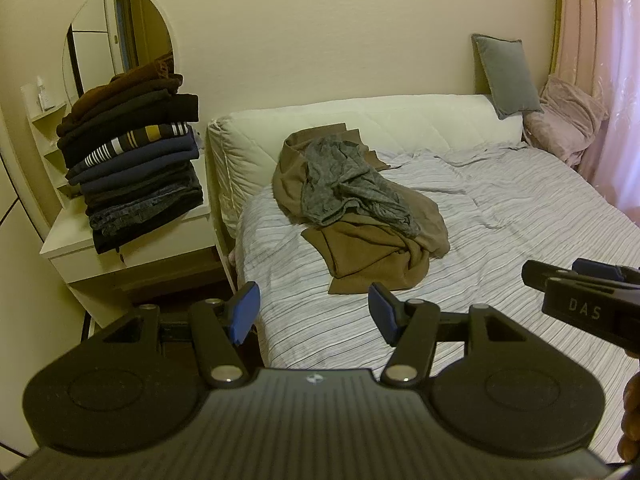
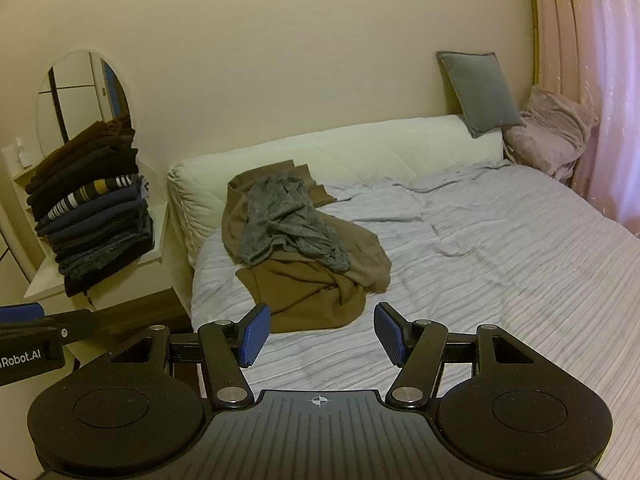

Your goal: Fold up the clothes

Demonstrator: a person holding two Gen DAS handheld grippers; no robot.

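Here, left claw (image 1: 314, 312): jaws apart, empty, above the bed's near edge.
Right claw (image 2: 322, 334): jaws apart, empty.
Clothes: a grey garment (image 2: 288, 216) lay crumpled on a brown garment (image 2: 312, 284), on the striped bed (image 2: 500, 248) near the headboard.
Tabletop (image 1: 72, 236): carried a folded stack (image 1: 136, 168).

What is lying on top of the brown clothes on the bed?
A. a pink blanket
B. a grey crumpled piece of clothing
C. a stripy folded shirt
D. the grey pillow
B: a crumpled grey garment is draped over the brown clothes on the striped bed sheet, while the stripy shirt sits in the folded stack beside the bed and the grey pillow leans on the wall.
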